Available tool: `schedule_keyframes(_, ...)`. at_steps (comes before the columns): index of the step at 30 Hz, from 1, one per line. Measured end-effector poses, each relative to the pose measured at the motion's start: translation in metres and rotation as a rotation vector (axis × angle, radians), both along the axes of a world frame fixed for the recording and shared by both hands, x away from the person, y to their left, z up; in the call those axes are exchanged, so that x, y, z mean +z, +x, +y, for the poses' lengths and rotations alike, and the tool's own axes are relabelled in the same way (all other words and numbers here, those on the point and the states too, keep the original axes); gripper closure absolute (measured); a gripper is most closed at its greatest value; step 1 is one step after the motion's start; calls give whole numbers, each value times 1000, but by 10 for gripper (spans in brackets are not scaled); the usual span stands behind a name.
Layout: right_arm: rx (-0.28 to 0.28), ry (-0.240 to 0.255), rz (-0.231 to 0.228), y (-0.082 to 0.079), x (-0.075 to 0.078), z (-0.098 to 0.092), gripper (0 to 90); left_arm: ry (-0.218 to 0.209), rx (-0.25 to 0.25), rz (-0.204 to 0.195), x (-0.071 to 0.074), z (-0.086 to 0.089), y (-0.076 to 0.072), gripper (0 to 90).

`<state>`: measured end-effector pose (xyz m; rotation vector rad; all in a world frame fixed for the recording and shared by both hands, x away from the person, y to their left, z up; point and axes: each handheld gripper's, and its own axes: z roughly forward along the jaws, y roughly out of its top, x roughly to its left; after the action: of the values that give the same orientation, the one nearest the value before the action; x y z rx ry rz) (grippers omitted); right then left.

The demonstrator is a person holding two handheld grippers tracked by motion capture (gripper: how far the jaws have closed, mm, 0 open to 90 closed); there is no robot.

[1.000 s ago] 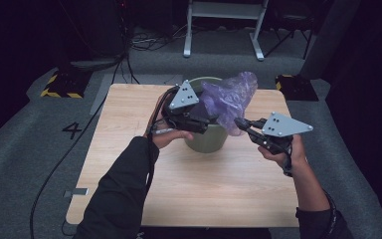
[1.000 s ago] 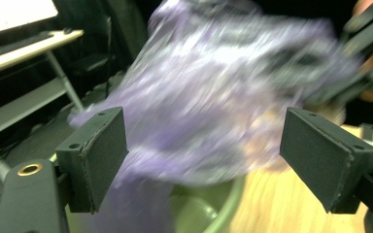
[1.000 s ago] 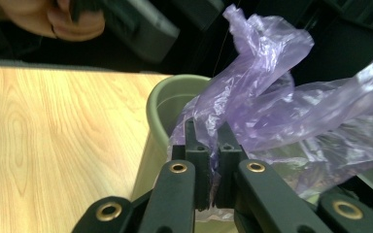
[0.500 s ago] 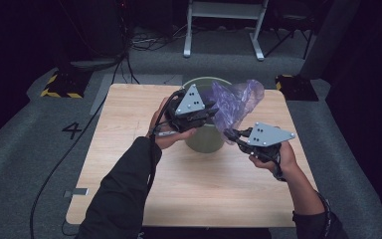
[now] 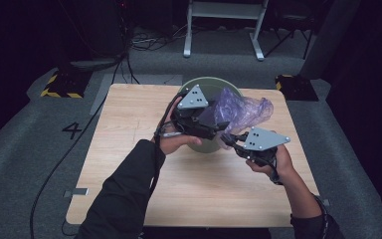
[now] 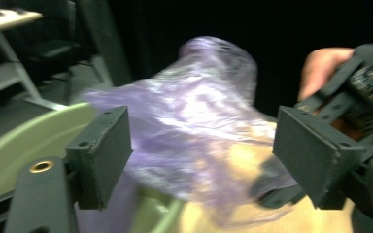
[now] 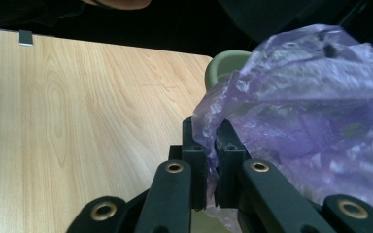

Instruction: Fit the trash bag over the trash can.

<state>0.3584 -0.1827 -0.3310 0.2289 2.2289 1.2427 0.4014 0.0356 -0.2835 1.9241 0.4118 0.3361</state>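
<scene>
A pale green bin (image 5: pixel 205 82) stands at the far middle of the wooden table (image 5: pixel 129 124). A crumpled purple plastic bag (image 5: pixel 243 110) spills over its right rim. My right gripper (image 5: pixel 231 139) is shut on a fold of the bag (image 7: pixel 311 97), with the film pinched between its pads (image 7: pixel 212 141). My left gripper (image 5: pixel 224 124) is at the bin's front rim; its jaws have just been opening and now stand wide apart (image 6: pixel 204 145). The bag (image 6: pixel 199 107) lies between and beyond them, and the pads do not press on it.
The bin's green rim (image 6: pixel 24 141) is beside my left jaw, and the other hand and its gripper (image 6: pixel 359 82) are close on the right. Bare tabletop (image 7: pixel 77 107) stretches to the left of the right gripper. A metal stand (image 5: pixel 224 30) is on the floor behind the table.
The right hand has come down and a little nearer, drawing the bag lower over the bin's right side. The left hand has stayed at the bin's front rim.
</scene>
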Motion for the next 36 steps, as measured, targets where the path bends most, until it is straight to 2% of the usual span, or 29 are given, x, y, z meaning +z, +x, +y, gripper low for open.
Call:
schedule_keyframes(5, -3, -1, 9, -3, -7, 1, 860, 41, -11, 34, -10, -18, 0, 178)
schedule_keyframes(8, 3, -12, 4, -6, -11, 5, 857, 104, 9, 28, -15, -28, 0, 346)
schedule_keyframes(10, 3, -18, 0, -8, -12, 5, 856, 115, 3, 28, -17, -30, 0, 475)
schedule_keyframes(11, 8, -19, 0, -9, -13, 6, 853, 130, -4, 22, -19, -31, 0, 475)
schedule_keyframes(12, 5, -17, -4, -10, -15, 6, 841, 153, 0, 3, -21, -32, 0, 643)
schedule_keyframes(13, 5, -17, -4, -10, -15, 6, 841, 169, -8, -10, -22, -32, -1, 643)
schedule_keyframes(16, -11, -14, -3, -11, -17, 6, 803, 193, -17, -41, -24, -30, -2, 820)
schedule_keyframes(17, -14, -12, -5, -12, -18, 5, 769, 193, -9, -47, -24, -29, -2, 852)
schedule_keyframes(18, -25, 6, 0, -12, -19, 3, 735, 161, -4, -46, -23, -22, -1, 838)
schedule_keyframes(19, -25, 6, 0, -12, -19, 3, 735, 161, -4, -46, -23, -22, -1, 837)
schedule_keyframes(20, -33, 16, 0, -12, -19, -1, 722, 139, -8, -42, -21, -14, -1, 837)
schedule_keyframes(23, -36, 35, 9, -12, -19, -4, 694, 128, 6, -59, -21, -6, -2, 868)
schedule_keyframes(24, -41, 45, 16, -12, -19, -8, 622, 126, 3, -59, -22, -2, -3, 889)
schedule_keyframes(26, -49, 51, 17, -13, -19, -10, 599, 113, 23, -76, -22, 7, -4, 892)
schedule_keyframes(28, -57, 80, 26, -13, -20, -16, 552, 103, 27, -70, -23, 17, -5, 894)
schedule_keyframes(29, -76, 101, 28, -12, -20, -24, 492, 93, 31, -70, -24, 21, -5, 894)
schedule_keyframes(31, -95, 124, 25, -12, -20, -32, 468, 83, 35, -71, -27, 35, -7, 894)
schedule_keyframes(32, -95, 124, 25, -12, -20, -32, 468, 83, 35, -71, -27, 35, -7, 894)
schedule_keyframes(34, -130, 180, 19, -11, -16, -45, 431, 70, 46, -66, -33, 48, -9, 894)
schedule_keyframes(36, -145, 190, 11, -10, -15, -49, 426, 65, 56, -66, -35, 52, -9, 894)
